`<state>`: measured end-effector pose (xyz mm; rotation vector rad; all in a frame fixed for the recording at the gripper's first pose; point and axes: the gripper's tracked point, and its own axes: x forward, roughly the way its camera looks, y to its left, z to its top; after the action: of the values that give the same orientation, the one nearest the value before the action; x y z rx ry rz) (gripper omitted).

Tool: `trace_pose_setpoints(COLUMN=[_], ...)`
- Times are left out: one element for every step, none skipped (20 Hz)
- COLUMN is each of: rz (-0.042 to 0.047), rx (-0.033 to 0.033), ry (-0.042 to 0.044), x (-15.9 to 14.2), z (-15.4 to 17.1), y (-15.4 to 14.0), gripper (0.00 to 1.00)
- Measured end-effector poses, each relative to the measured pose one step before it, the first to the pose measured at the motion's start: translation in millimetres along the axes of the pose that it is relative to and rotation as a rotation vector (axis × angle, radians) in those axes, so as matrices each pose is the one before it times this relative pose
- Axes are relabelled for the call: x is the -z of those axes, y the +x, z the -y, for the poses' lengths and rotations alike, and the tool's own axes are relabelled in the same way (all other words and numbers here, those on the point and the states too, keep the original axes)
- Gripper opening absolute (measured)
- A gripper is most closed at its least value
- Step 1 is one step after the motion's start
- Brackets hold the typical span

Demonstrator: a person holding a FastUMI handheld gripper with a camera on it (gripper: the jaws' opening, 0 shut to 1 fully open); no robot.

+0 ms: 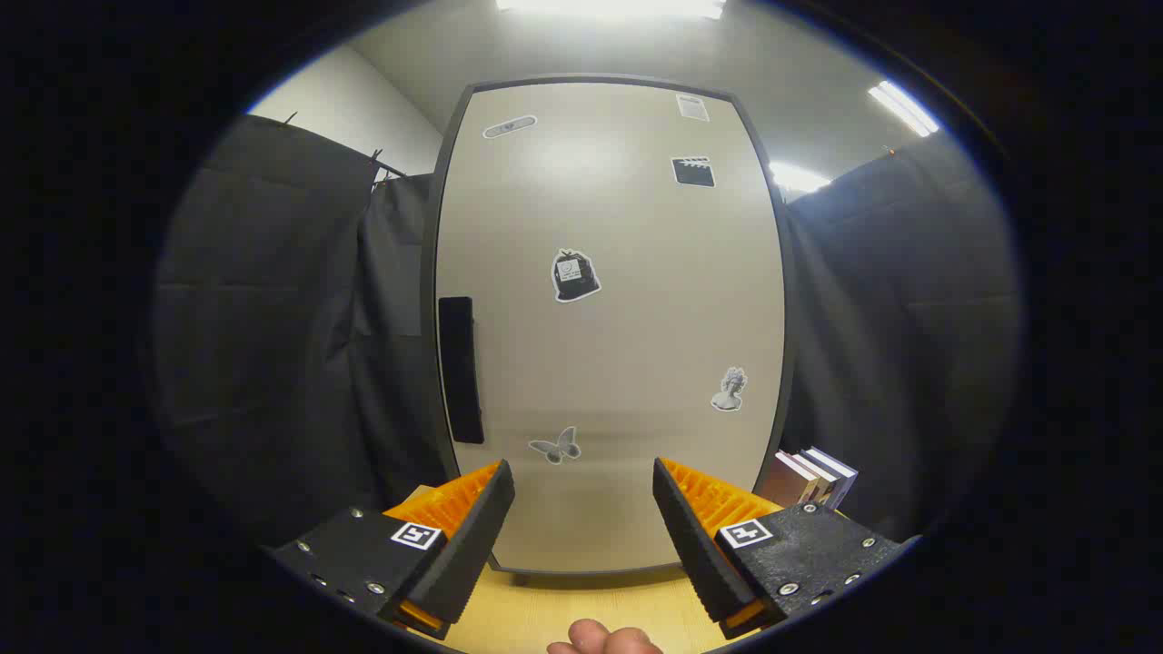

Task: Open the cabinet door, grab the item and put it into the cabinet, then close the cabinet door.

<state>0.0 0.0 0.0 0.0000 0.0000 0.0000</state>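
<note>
A tall beige cabinet door (609, 318) stands shut straight ahead of the fingers, with several stickers on it. Its dark vertical handle (461, 368) runs along the door's left edge, above and a little left of the left finger. My gripper (581, 486) is open, with nothing between its fingers, and faces the lower part of the door. A few upright books (811, 477) stand beside the cabinet's lower right corner, just beyond the right finger.
The cabinet rests on a light wooden tabletop (581, 609). A person's fingertips (604, 639) show below and between the fingers. Black cloth (273, 345) hangs on both sides of the cabinet.
</note>
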Motion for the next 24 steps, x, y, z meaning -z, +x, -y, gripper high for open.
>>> trace_pose_setpoints(rz=[0.00650, 0.00869, 0.00362, -0.00405, -0.00360, -0.00522, -0.00493, 0.00318, 0.00898, 0.00605, 0.00348, 0.00250, 0.00062, -0.00077, -0.00086, -0.00218, -0.00267, -0.00259, -0.00236, -0.00334, -0.00431, -0.01066, -0.00529, -0.00244], rx=[0.00016, -0.00034, 0.00003, 0.00805, 0.00965, -0.00059, 0.00677, 0.00723, 0.00050, 0.00339, 0.00184, -0.00098, -0.00120, -0.00038, 0.00035, -0.00112, 0.00217, 0.00233, -0.00099, 0.00212, 0.00075, 0.00368, -0.00524, -0.00223], ry=[-0.00815, -0.00136, 0.00358, 0.00081, 0.00825, 0.01800, 0.00913, 0.00092, 0.00132, -0.00226, -0.00563, -0.00386, -0.00050, -0.00222, -0.00489, -0.00270, -0.00306, -0.00032, 0.00413, -0.00007, 0.00027, 0.00363, 0.00788, 0.00277], x=[-1.81, -1.35, -0.46, 1.03, 1.69, 0.26, 0.40, -1.97, -3.06, -2.56, 0.02, -0.84, 0.66, 0.57, 0.30, 0.53, 1.67, 1.34, 1.02, 1.43, 0.94, 2.97, 0.87, 0.52], z=[-0.82, 0.01, -0.32, 1.81, 3.49, -0.32, 1.66, 3.96, 0.94, 1.73, 2.20, 0.84, 0.20, 0.77, 1.26, 0.54, 0.91, 1.18, 0.11, 1.06, 0.59, 0.90, -1.07, -0.44], y=[-0.15, -0.54, -0.12, 0.58, 1.78, 1.55, 1.53, 1.44, 0.76, 0.23, 0.46, -0.29, -0.05, -0.37, 0.19, 0.33, 0.41, 0.47, 0.45, 0.04, 0.64, 0.17, 0.33, 0.44], gripper=[0.95, 0.95, 0.95, 0.95, 0.95, 0.95, 0.95, 0.95, 0.95, 0.95, 0.95, 0.95, 0.95, 0.95, 0.95, 0.95, 0.95, 0.95, 0.95, 0.95, 0.95, 0.95, 0.95, 0.95])
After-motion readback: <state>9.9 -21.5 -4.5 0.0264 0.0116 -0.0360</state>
